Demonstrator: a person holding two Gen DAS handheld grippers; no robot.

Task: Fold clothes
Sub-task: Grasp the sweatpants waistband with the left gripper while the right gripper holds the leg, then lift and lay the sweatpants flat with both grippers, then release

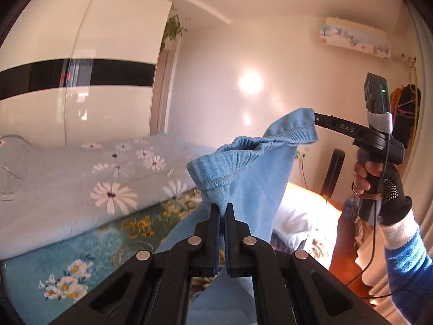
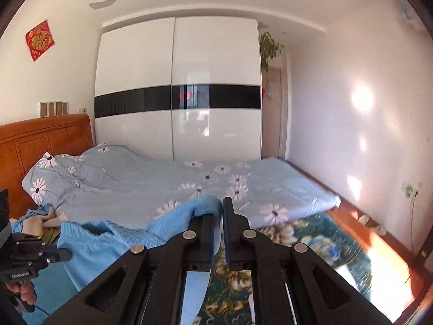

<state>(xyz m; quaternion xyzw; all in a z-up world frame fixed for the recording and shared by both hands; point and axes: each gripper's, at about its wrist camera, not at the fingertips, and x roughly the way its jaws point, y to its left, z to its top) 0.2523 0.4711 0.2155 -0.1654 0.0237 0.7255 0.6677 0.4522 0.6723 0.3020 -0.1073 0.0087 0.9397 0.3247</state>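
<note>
Left wrist view: one blue garment (image 1: 243,162), two clamped grippers, left gripper (image 1: 222,208), right gripper (image 1: 315,116).

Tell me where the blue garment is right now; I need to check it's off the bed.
The blue garment hangs in the air between both grippers, its ribbed waistband pinched by the left gripper and right gripper, above the floral bedding.
</note>
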